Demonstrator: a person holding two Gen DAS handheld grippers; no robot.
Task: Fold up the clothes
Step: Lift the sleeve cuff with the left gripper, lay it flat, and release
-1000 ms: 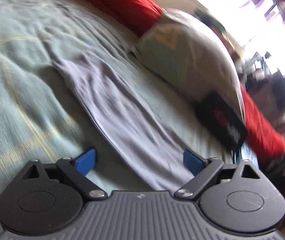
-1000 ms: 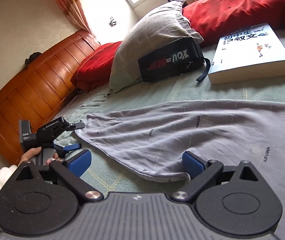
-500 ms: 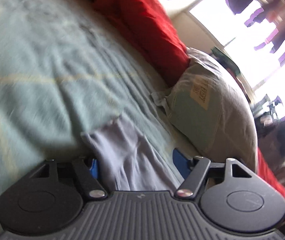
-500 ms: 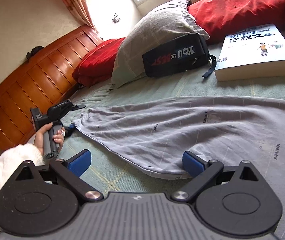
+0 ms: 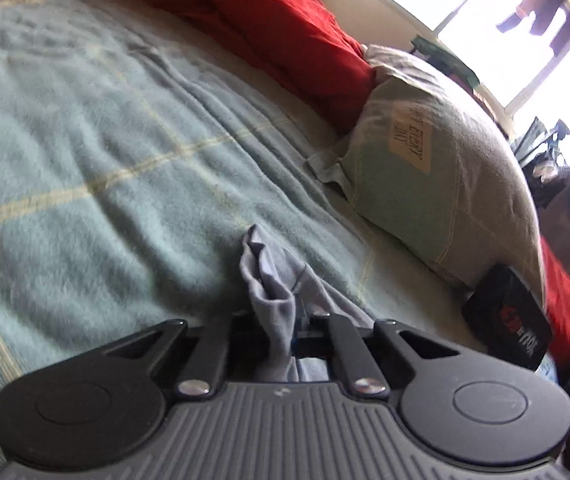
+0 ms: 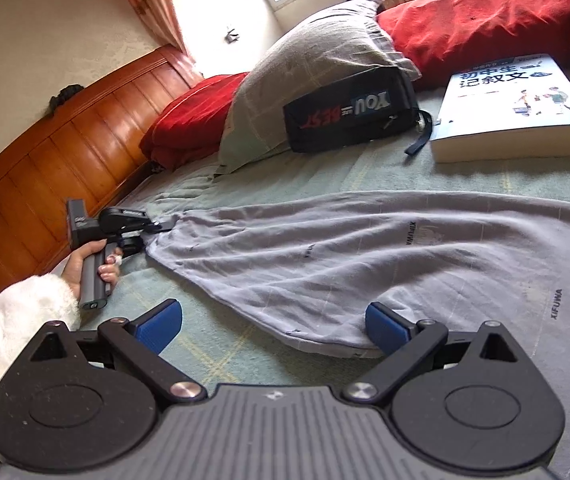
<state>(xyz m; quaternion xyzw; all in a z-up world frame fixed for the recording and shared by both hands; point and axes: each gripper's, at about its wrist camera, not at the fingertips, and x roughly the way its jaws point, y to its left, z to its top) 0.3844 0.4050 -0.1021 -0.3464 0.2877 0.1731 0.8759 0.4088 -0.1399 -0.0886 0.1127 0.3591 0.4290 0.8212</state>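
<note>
- Left gripper (image 5: 285,320): jaws have just been closing and are now pinched on a bunched corner of the grey garment (image 6: 365,264); a puckered tuft of cloth stands up beyond the tips.
- In the right wrist view the left gripper (image 6: 157,226) sits at the garment's far left corner, with the left hand (image 6: 93,264) on its handle and a white fleecy sleeve (image 6: 17,320) behind it.
- Right gripper (image 6: 273,326): blue pads wide apart, nothing clamped. The right pad (image 6: 385,326) is at the garment's near hem; whether it touches is unclear. The left pad is over bare blanket.
- The garment lies spread on the green blanket (image 6: 245,184), near hem rounded and rolled under, wrinkles fanning from the pinched corner.
- Open blanket lies left of the garment, toward the wooden headboard (image 6: 65,148).
- Beyond the far edge: grey pillow (image 6: 305,64), black pouch (image 6: 349,116) leaning on it, book (image 6: 513,108), red bedding (image 6: 485,20).
</note>
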